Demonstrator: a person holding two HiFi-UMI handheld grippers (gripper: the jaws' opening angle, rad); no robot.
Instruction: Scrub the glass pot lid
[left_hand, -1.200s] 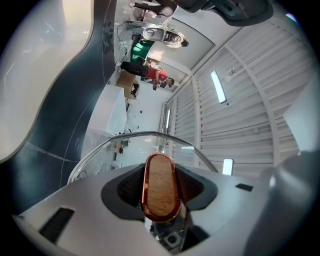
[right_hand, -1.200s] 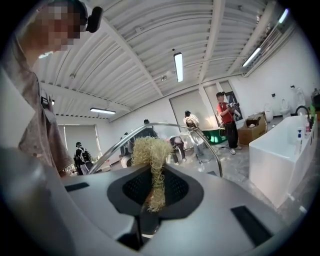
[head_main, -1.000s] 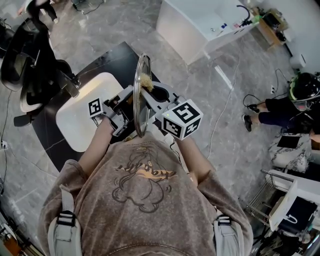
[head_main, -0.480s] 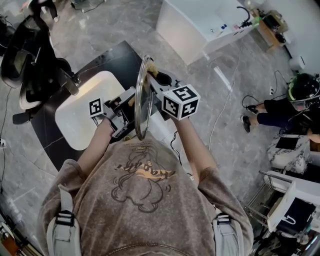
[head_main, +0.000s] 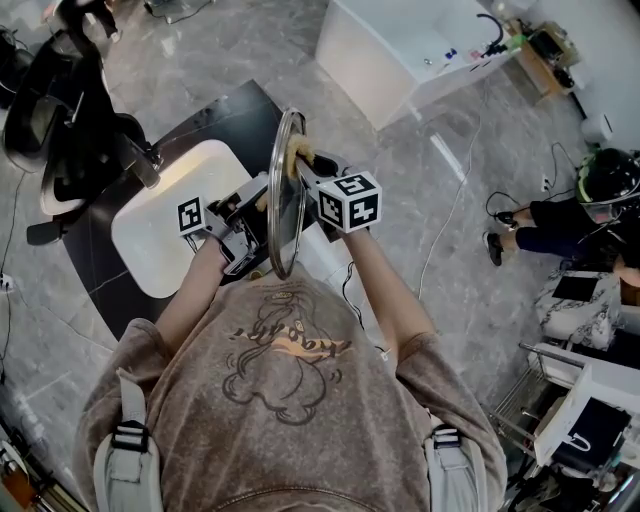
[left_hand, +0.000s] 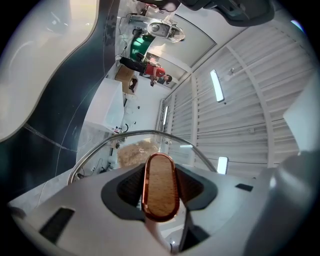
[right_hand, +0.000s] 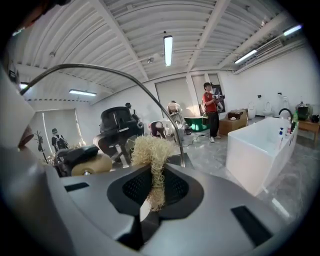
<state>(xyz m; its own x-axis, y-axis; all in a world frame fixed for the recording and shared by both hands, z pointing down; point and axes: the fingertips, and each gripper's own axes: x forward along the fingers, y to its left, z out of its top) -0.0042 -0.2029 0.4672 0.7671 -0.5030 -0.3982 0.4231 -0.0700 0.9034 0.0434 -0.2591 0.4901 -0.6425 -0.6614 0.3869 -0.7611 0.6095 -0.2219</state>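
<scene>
Glass pot lid (head_main: 284, 190) edge-on, its face barely readable, clear dome, steel rim, left gripper (head_main: 258, 208) clamping its wooden knob (left_hand: 160, 187), right gripper (head_main: 306, 165) pinching scrubber (right_hand: 152, 150) against lid.

White basin (head_main: 150, 245), marble floor (head_main: 480, 150) (grey), white tub (head_main: 385, 40)

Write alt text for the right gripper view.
The right gripper pinches a tan fibrous scrubber in its jaws, its tuft up against the glass pot lid, whose metal rim arcs overhead. Behind are a white counter and a standing person.
</scene>
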